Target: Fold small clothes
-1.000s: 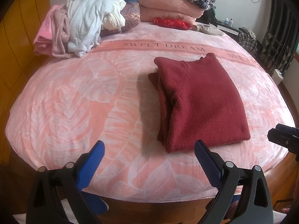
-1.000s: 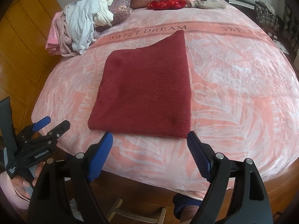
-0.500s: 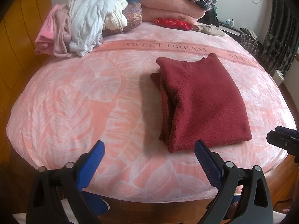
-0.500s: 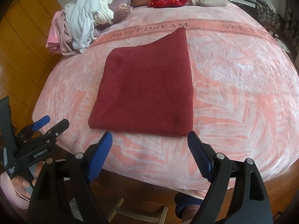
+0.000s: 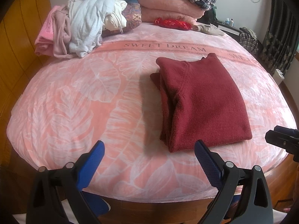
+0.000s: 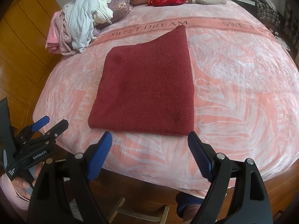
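A dark red knit sweater (image 5: pixel 201 100) lies folded into a flat rectangle on the pink leaf-print bedspread (image 5: pixel 74 100); it also shows in the right wrist view (image 6: pixel 149 89). My left gripper (image 5: pixel 149 151) is open and empty, hovering over the bed's near edge, just short of the sweater's near left corner. My right gripper (image 6: pixel 149 140) is open and empty, just short of the sweater's near edge. The left gripper also shows in the right wrist view (image 6: pixel 48 124) at the far left.
A heap of white and pink clothes (image 5: pixel 78 29) sits at the bed's far left. Pillows and folded pink blankets (image 5: pixel 168 9) stack at the head, with a red item (image 5: pixel 172 23) and a beige item (image 5: pixel 209 29). Wooden floor (image 6: pixel 24 37) lies left of the bed.
Both grippers have drifted slightly, staying open and empty near the bed's front edge. The folded sweater has not moved.
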Tool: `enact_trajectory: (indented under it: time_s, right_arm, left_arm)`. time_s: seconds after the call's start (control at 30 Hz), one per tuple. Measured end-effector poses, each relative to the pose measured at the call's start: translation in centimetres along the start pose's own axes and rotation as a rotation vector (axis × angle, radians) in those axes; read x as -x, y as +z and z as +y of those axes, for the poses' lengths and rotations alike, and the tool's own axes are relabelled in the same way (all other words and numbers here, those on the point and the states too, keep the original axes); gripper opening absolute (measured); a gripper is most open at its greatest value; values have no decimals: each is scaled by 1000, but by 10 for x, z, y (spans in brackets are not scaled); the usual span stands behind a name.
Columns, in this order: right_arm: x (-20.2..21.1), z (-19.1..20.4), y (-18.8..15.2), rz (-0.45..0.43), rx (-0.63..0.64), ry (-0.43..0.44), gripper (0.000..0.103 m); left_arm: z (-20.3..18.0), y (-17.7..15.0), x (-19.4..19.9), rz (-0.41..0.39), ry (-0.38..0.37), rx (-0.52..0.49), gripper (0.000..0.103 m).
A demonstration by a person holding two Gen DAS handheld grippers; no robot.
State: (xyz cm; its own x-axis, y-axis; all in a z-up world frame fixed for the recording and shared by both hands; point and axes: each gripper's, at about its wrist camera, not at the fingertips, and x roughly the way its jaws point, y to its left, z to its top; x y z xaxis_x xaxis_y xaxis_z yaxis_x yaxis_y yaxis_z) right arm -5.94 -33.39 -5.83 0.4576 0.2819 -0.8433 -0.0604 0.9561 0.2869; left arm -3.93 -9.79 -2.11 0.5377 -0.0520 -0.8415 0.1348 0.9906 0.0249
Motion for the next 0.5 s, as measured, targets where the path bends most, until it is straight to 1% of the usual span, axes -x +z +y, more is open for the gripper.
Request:
enact_trajectory:
  time_s: [0.5]
  right_arm:
    - [-2,2,0,7,10,1,84]
  left_arm:
    - [4,-1,-3,7,1,0,97]
